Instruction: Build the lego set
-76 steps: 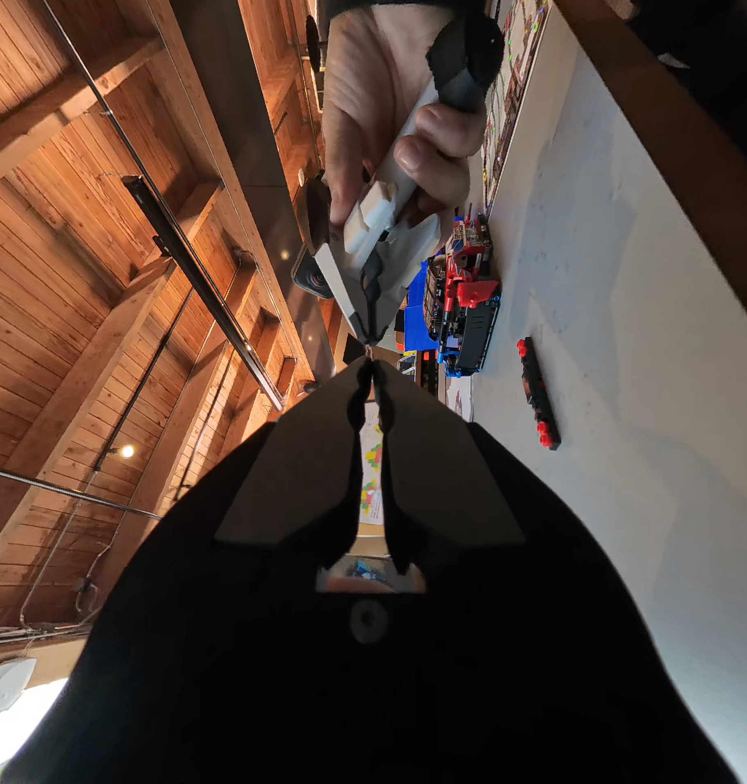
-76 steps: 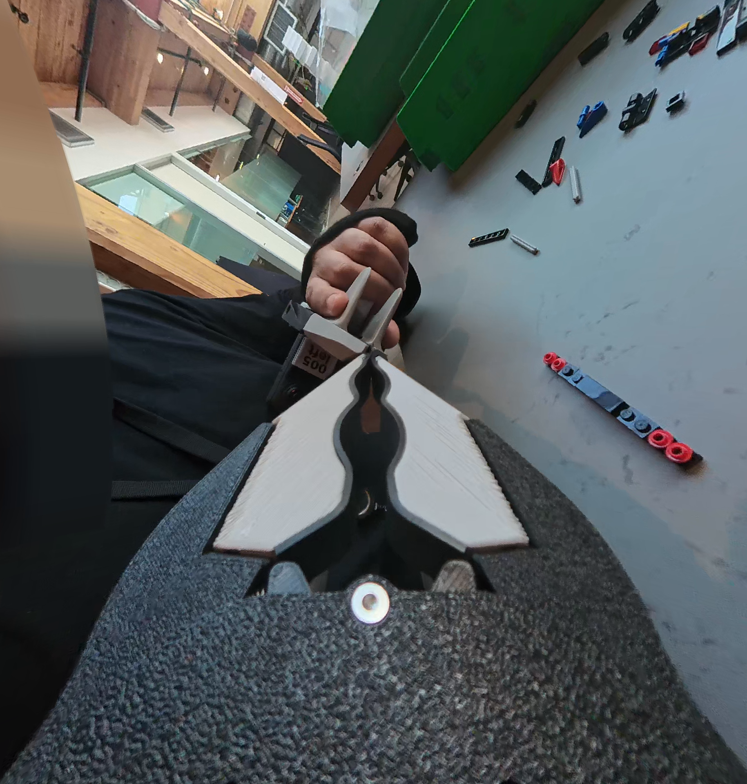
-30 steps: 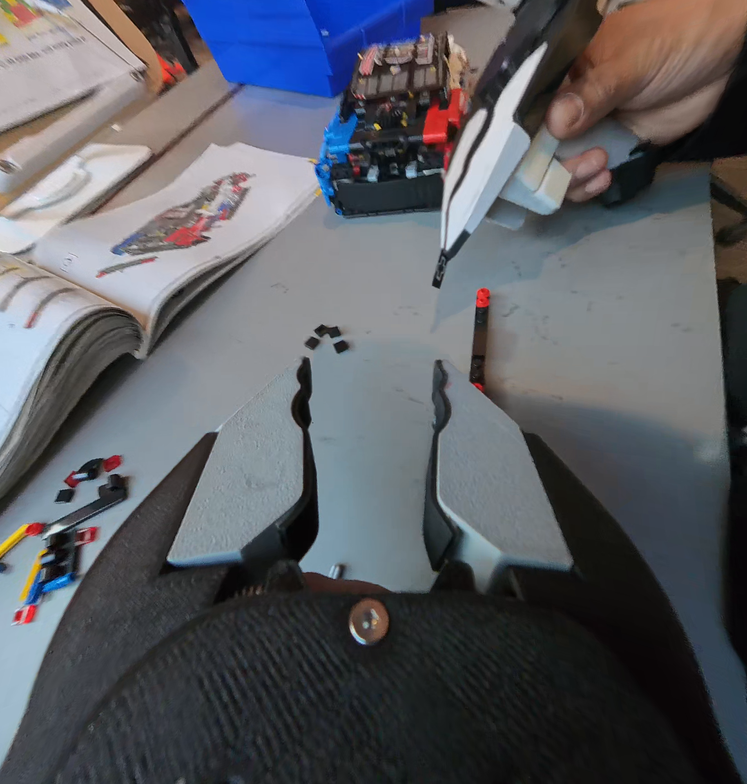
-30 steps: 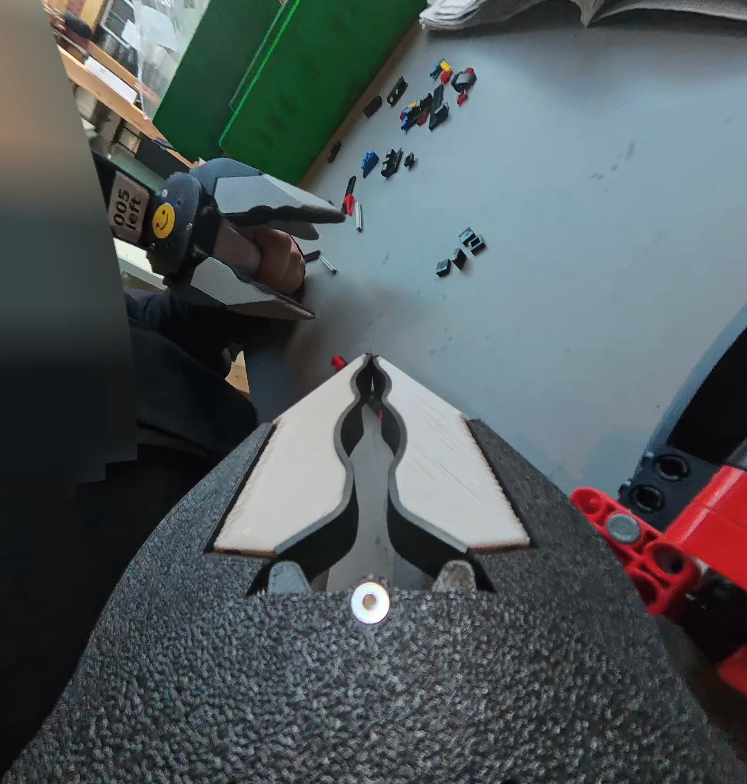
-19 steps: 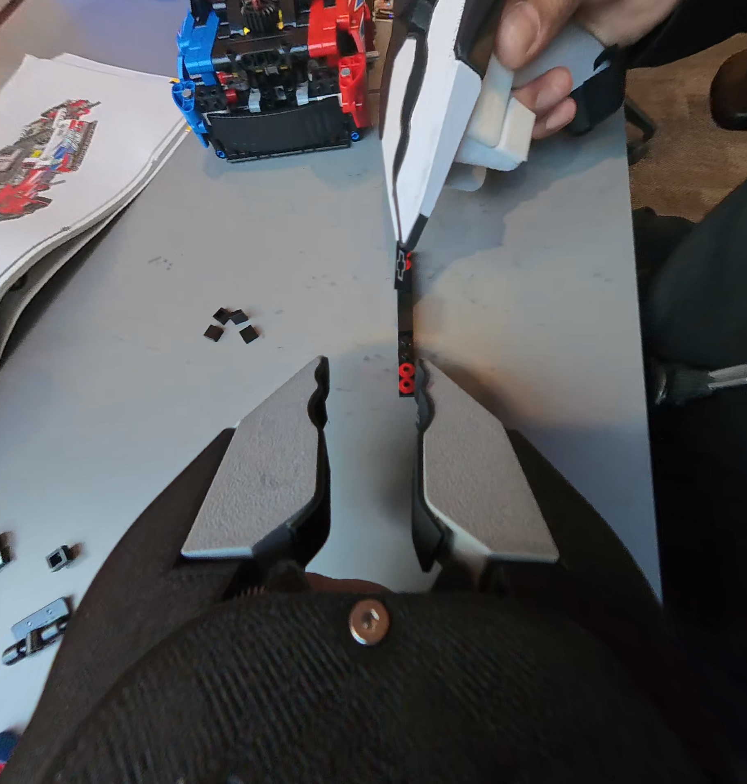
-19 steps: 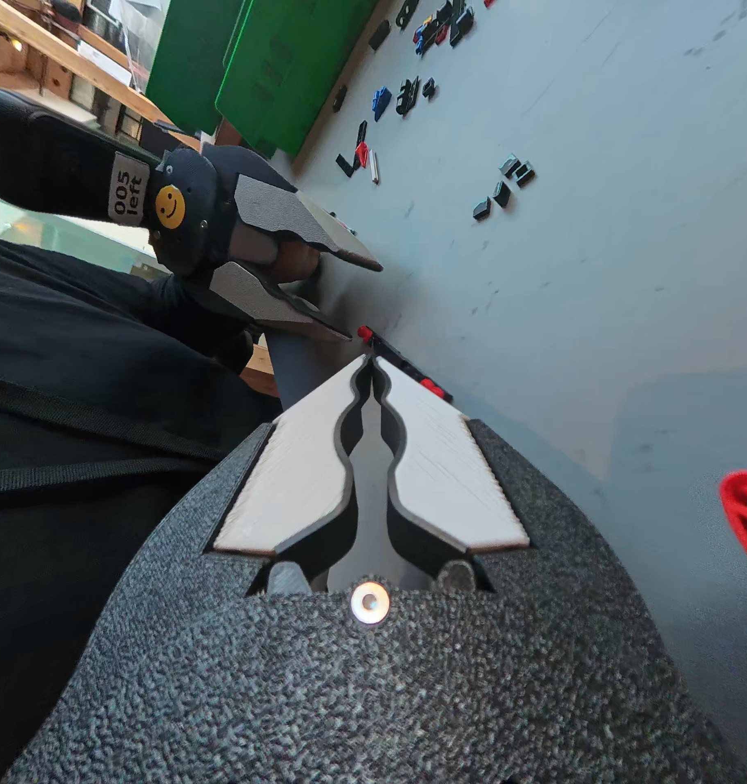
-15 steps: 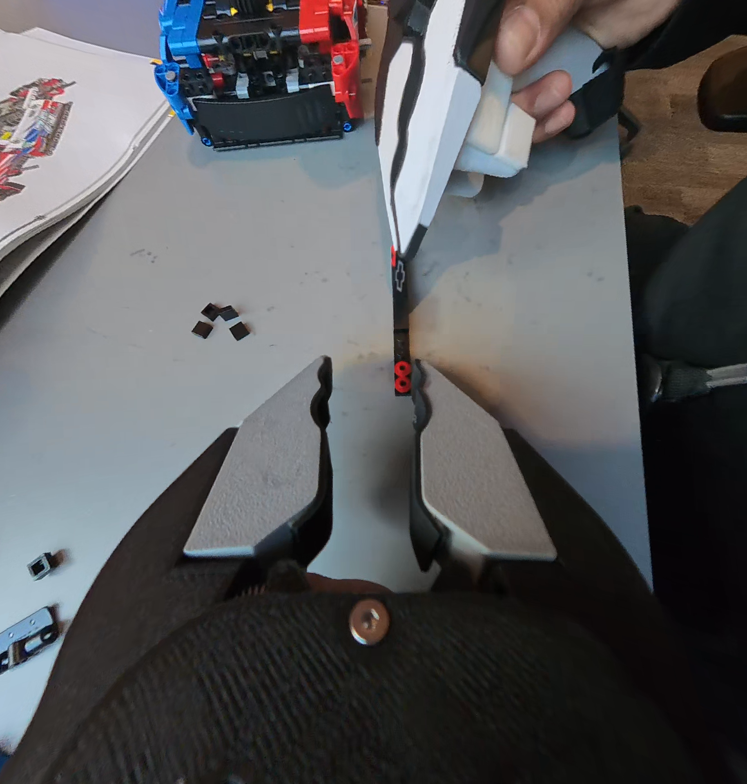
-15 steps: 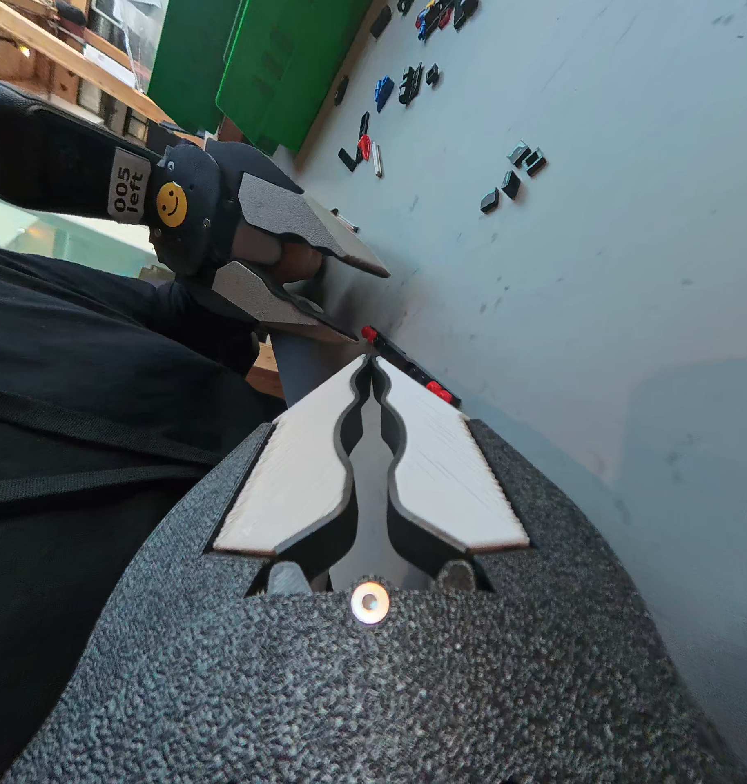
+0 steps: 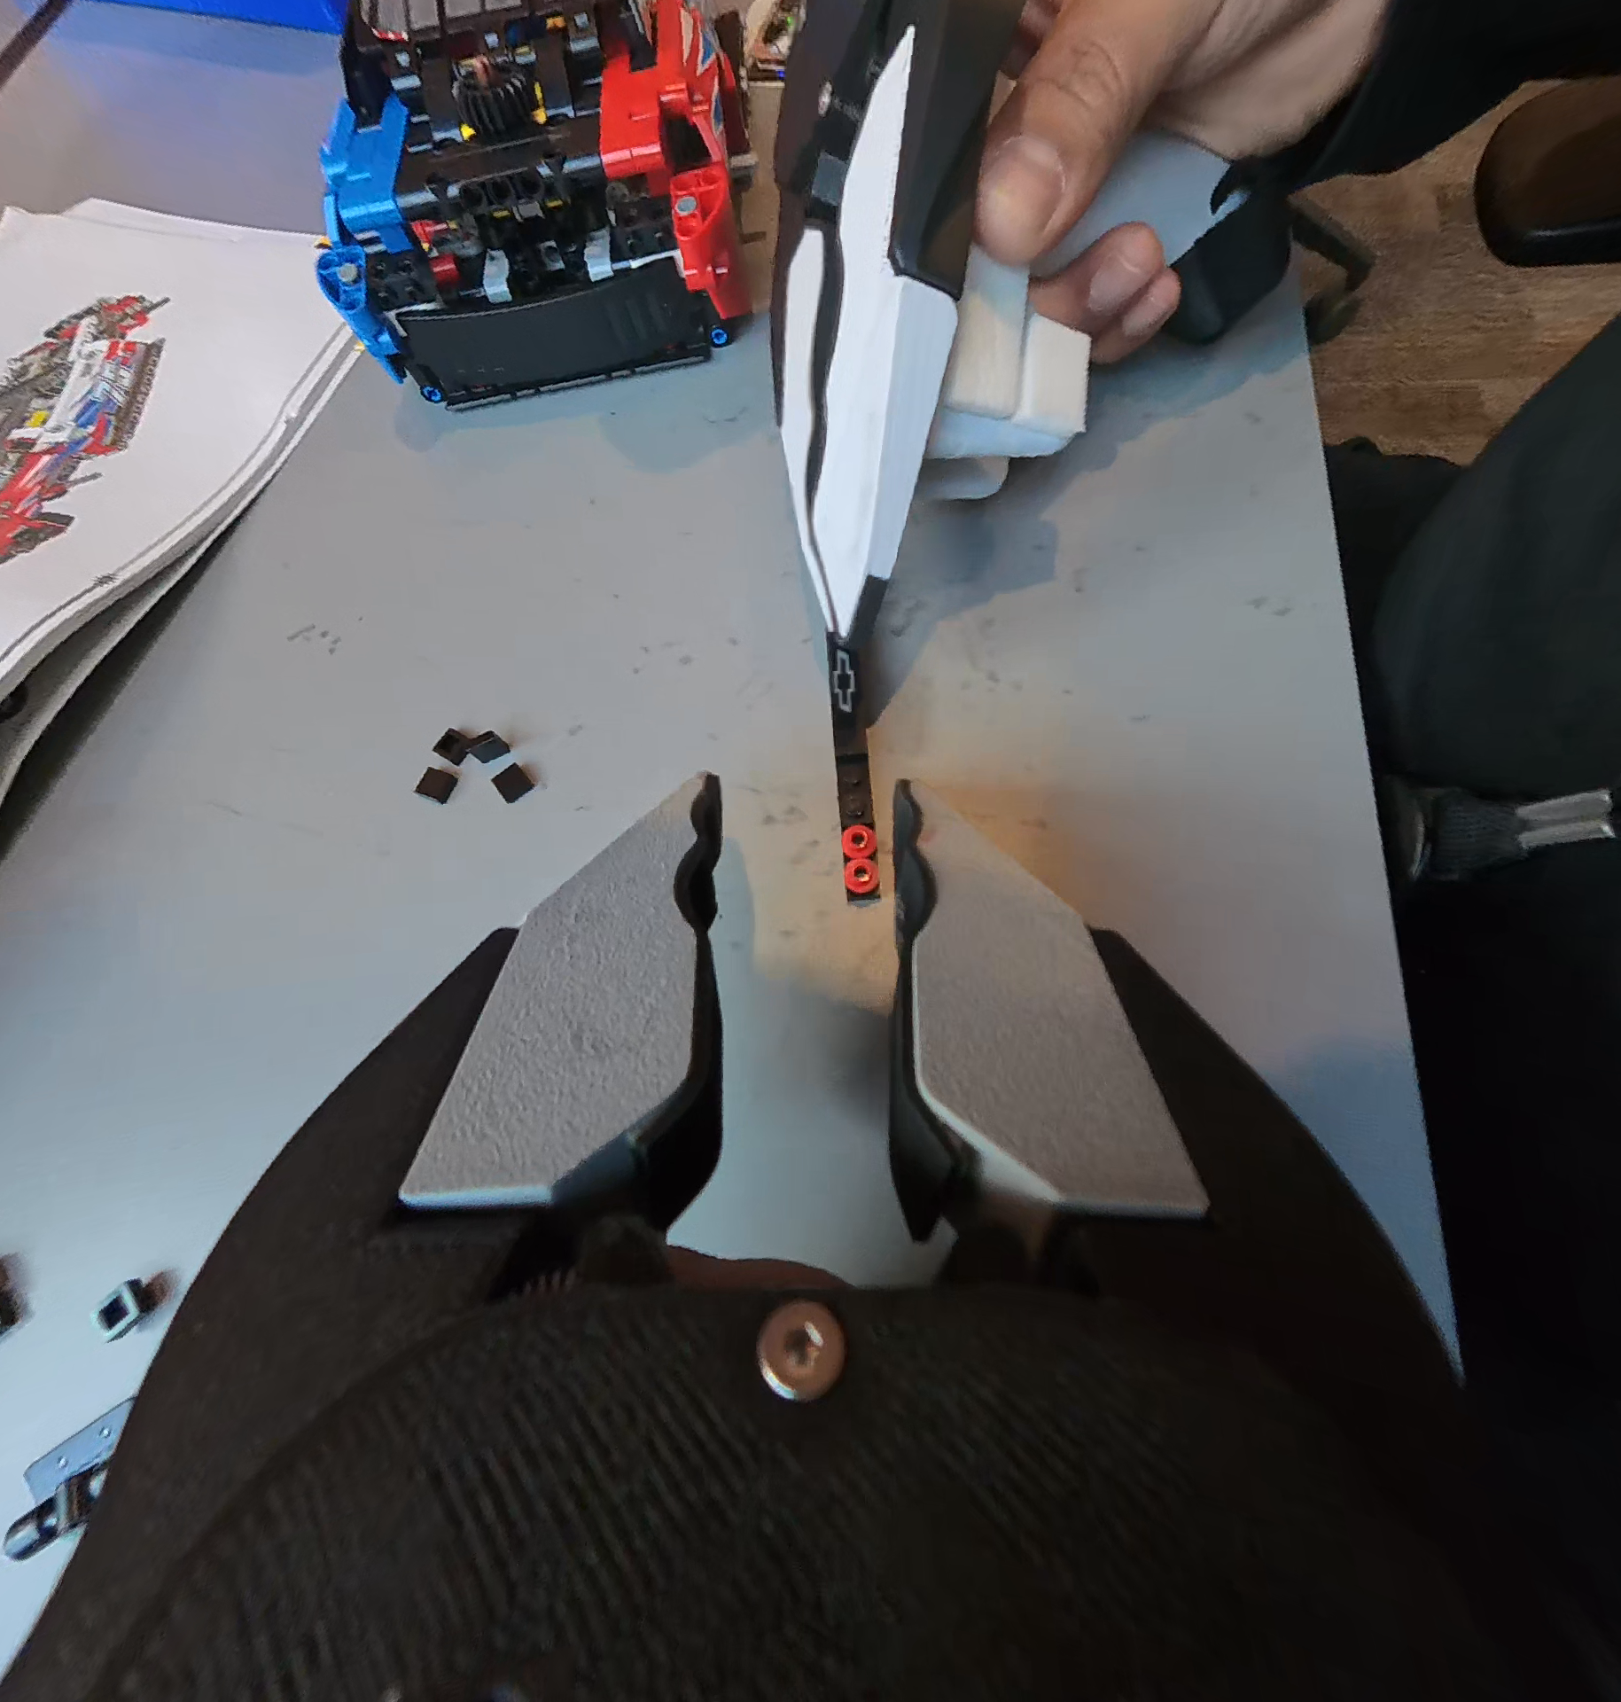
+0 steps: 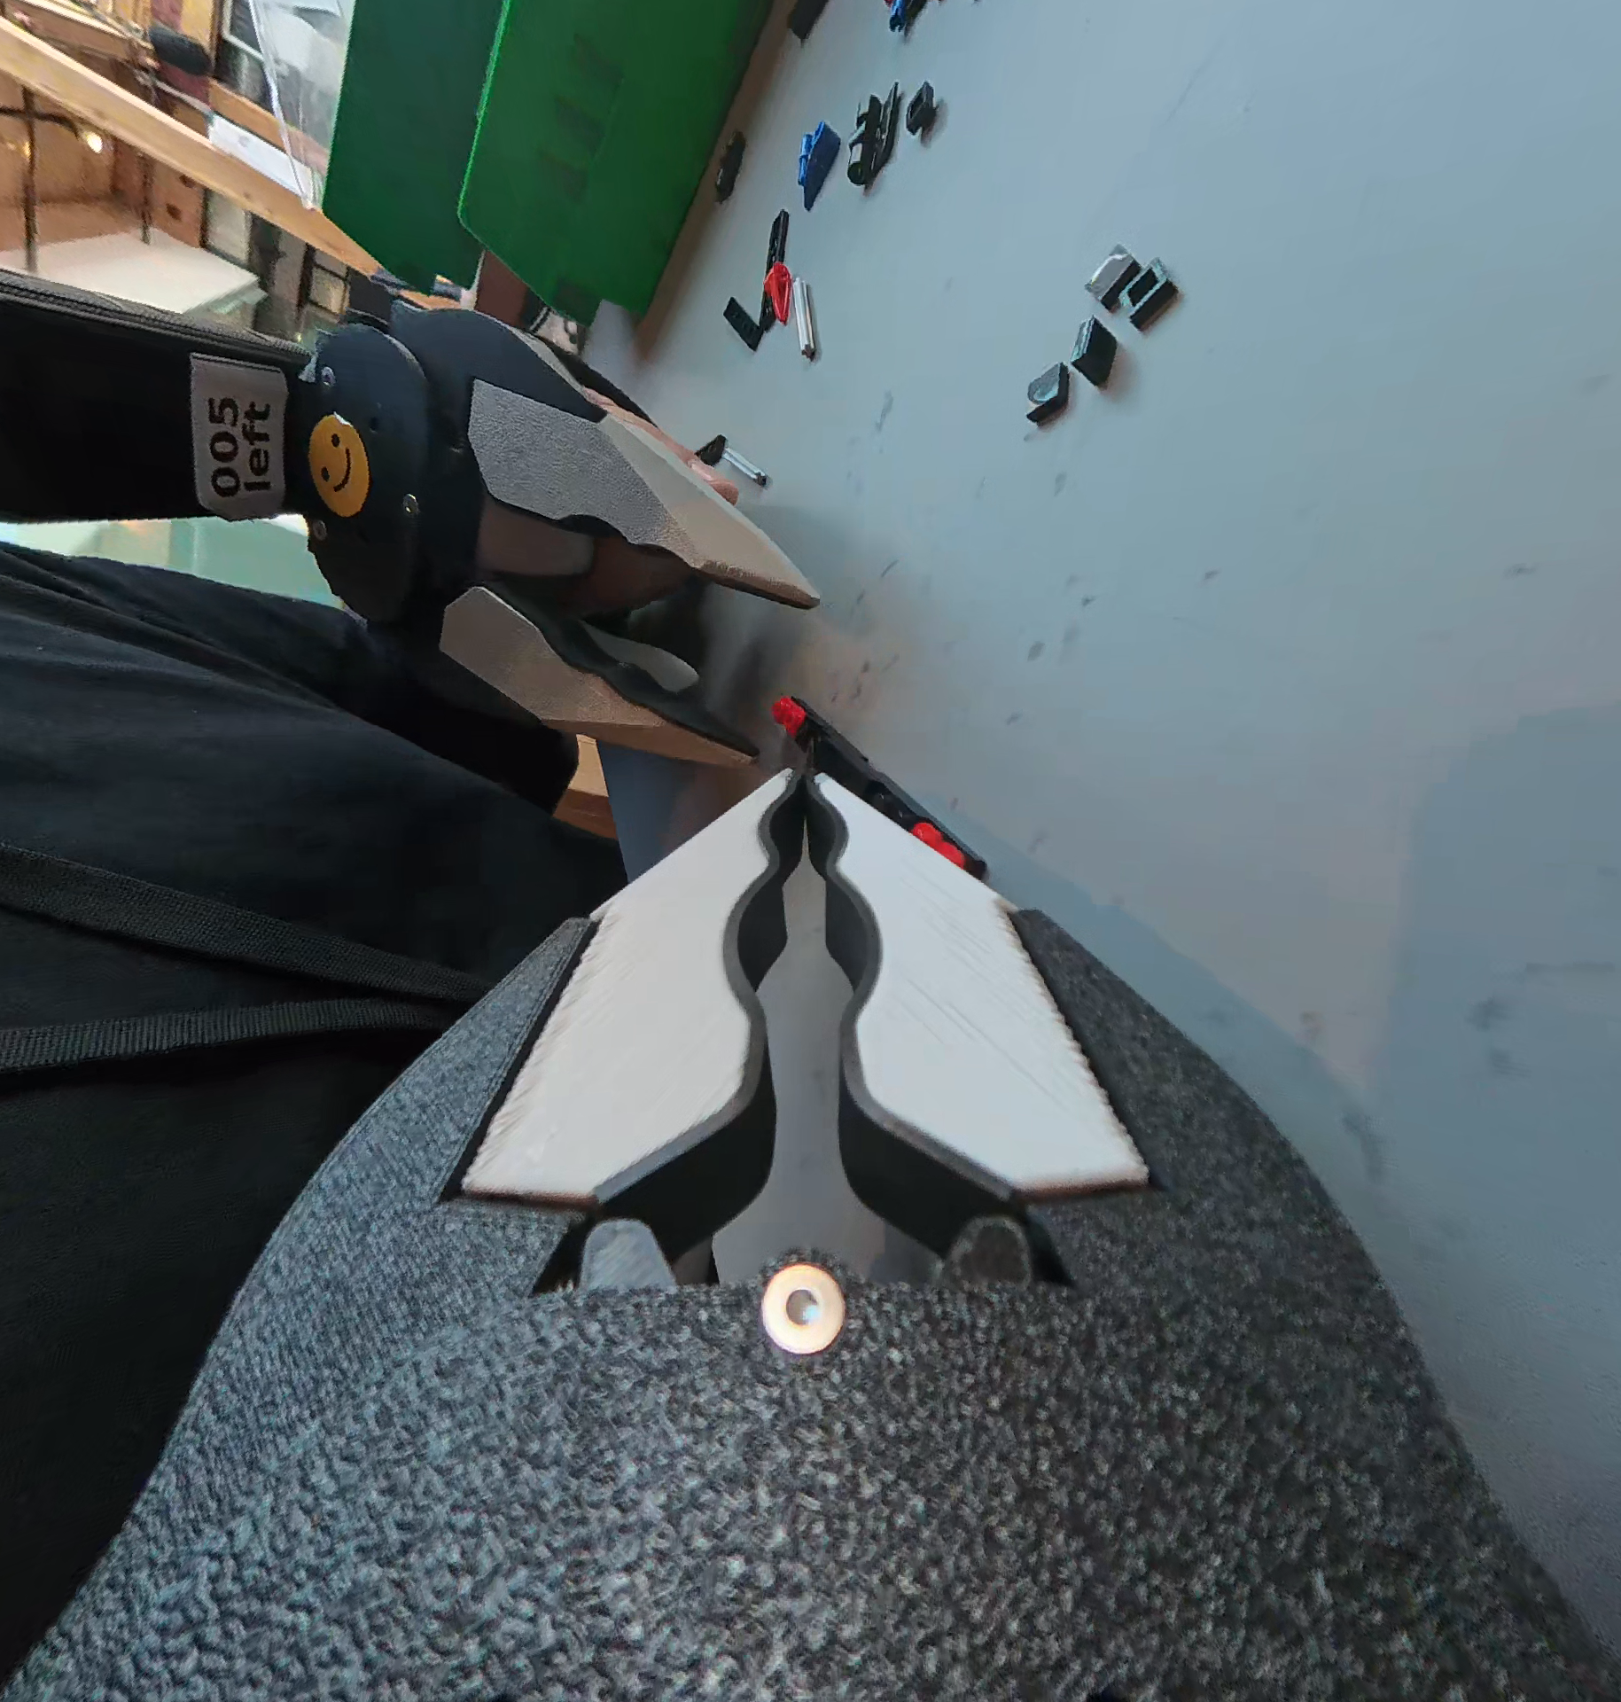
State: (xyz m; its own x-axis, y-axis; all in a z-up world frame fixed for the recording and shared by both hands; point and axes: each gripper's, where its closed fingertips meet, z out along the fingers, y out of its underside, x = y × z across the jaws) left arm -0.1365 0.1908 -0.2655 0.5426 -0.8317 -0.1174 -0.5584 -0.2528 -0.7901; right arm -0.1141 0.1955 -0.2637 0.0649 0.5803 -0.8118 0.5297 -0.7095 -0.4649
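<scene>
A thin black Lego strip [image 9: 854, 792] with red studs at its near end lies flat on the grey table [image 9: 512, 599]; it also shows in the right wrist view [image 10: 848, 760]. My left gripper [image 9: 806, 797] is open, with the strip's near end between its fingertips, closer to the right finger. My right gripper [image 9: 843, 631] comes down from above, shut on a small black tile [image 9: 845, 677], and holds it against the strip's far half. In the right wrist view my right gripper [image 10: 804, 781] is shut, and my left gripper [image 10: 783, 680] is open beside the strip.
A part-built red, blue and black model [image 9: 530, 230] stands at the back. An open instruction book [image 9: 97, 414] lies on the left. Several small black tiles [image 9: 475, 764] lie left of the strip. Loose parts [image 9: 51, 1308] are at lower left. Green bins [image 10: 558, 138] stand off the table's edge [image 9: 1340, 737]. Left and right tips are no more than a few centimetres apart.
My left gripper has moved in so the strip's red-stud end sits between its fingers. My right gripper has brought the tile lower along the strip.
</scene>
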